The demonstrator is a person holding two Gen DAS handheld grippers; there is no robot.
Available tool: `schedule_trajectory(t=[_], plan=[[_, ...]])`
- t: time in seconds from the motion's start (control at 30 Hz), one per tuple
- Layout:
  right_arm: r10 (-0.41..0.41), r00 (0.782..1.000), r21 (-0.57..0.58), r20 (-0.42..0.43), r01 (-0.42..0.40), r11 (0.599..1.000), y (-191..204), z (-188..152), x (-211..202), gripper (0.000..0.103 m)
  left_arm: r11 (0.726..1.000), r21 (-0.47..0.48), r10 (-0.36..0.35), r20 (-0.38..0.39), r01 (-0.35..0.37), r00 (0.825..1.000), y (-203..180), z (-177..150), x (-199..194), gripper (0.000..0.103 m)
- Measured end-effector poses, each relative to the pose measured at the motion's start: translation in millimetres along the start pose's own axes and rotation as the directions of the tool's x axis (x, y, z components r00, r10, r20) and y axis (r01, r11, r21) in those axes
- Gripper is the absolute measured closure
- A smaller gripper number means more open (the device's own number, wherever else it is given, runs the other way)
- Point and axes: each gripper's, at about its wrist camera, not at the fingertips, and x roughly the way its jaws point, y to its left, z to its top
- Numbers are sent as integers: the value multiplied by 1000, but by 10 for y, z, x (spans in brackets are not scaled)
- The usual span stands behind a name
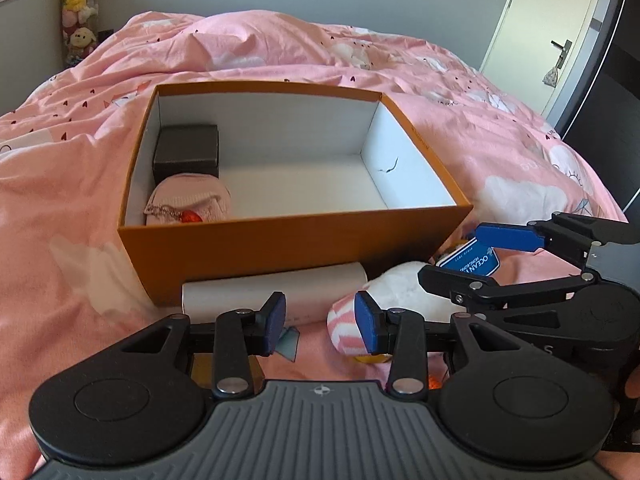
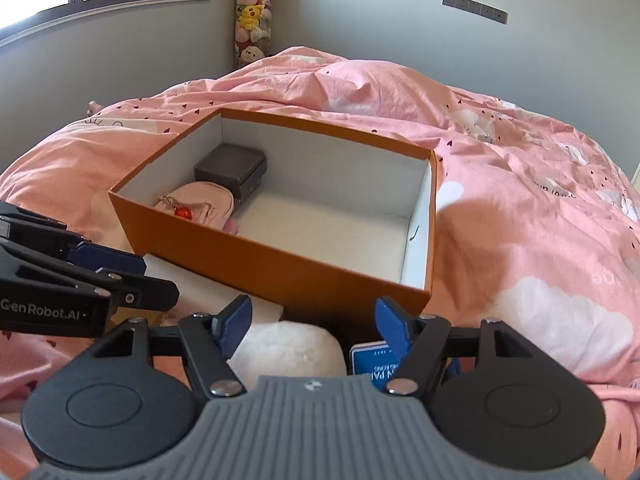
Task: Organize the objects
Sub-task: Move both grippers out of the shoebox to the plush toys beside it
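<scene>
On the bed (image 1: 80, 128), spread with a pink quilt, sits an open orange box (image 1: 288, 248), white inside. In its left end, against the far wall, there's a dark grey case (image 1: 187, 150), and in front of that, touching it, a pink pouch (image 1: 188, 202) with a chain and a red charm on top. The rest of the box floor is bare.

Down in front of the box the loose items wait: a white tube-like package (image 1: 280, 284) lying along the box's near wall, a white plush toy (image 2: 288, 350) with a pink-striped part beside it, and a blue card (image 2: 370, 360) printed with white lettering.

The left gripper (image 1: 320, 322) hangs low over the quilt, jaws parted wide, nothing between them; the white package and the plush lie just beyond its tips. The right gripper (image 2: 314, 326) comes in from the right, also spread wide and holding nothing. In the right wrist view the plush sits between its fingers and the blue card lies under its right finger (image 2: 394, 326); whether it touches either is not clear.

A column of stuffed toys (image 2: 252, 12) stands in the room's corner.
</scene>
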Motion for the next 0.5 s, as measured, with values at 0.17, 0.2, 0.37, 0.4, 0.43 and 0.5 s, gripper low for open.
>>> schedule_trajectory(t=[0.17, 0.2, 0.37, 0.4, 0.43, 0.5], plan=[[-1, 998, -31, -58, -1, 1000, 42, -119, -52, 27, 1000, -9, 19, -27, -19, 999, 30, -67, 38, 57], [-2, 998, -35, -69, -1, 999, 45, -144, -52, 25, 1000, -4, 26, -32, -26, 999, 25, -80, 49, 57], [-14, 991, -46, -134, 8, 999, 44, -282, 9, 24, 1000, -3, 18, -70, -19, 997, 16, -149, 125, 57], [-16, 989, -50, -146, 9, 999, 44, -307, 29, 24, 1000, -4, 14, -78, -15, 997, 15, -161, 139, 57], [-16, 987, -54, -160, 8, 999, 41, -333, 54, 24, 1000, -4, 13, -85, -13, 996, 10, -169, 152, 57], [-16, 983, -59, -182, 5, 998, 36, -380, 105, 24, 1000, -2, 10, -92, -10, 996, 6, -179, 167, 57]])
